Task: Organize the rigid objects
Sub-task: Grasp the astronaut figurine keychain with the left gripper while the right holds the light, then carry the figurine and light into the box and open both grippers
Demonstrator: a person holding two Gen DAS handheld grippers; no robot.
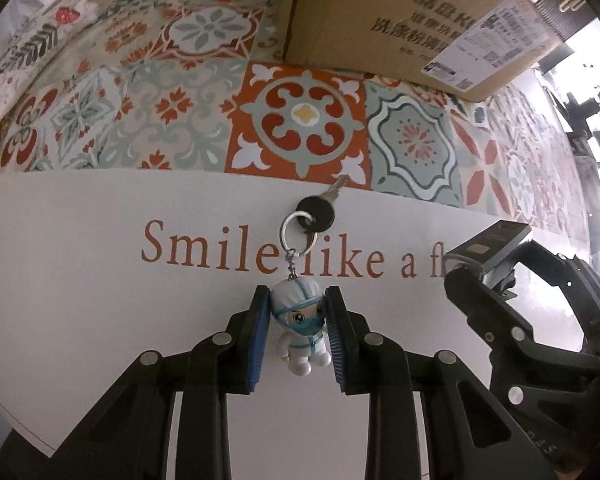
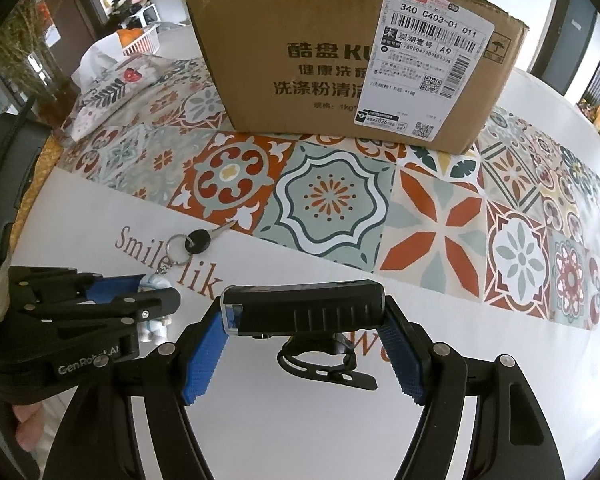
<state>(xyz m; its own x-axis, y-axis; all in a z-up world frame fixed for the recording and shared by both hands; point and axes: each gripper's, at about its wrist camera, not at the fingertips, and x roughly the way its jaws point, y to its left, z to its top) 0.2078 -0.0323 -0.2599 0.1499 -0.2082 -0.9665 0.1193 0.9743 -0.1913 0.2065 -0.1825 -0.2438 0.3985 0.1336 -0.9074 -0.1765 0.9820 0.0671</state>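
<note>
1. The table [image 2: 320, 432] is white with a strip of patterned tiles across it; the cardboard box [image 2: 340, 68] stands on that strip and is the landmark here.
2. In front of the box, well short of it, the right gripper [image 2: 304, 344] is clamped on a black bike light [image 2: 304, 310], taken end to end. It looks stiff and hard-cased, likely light; its mount strap hangs loose below.
3. To the left of that, also in front of the box, the left gripper [image 1: 298, 336] is closed on the figurine [image 1: 300, 328] of a keychain, pads at its head and body.
4. The figurine seems small and rigid – probably light but smooth, so a grip across the body suits it.
5. The key ring [image 1: 298, 226] and black-headed key [image 1: 320, 212] lie on the table toward the box – they will likely dangle and swing when lifted.
</note>
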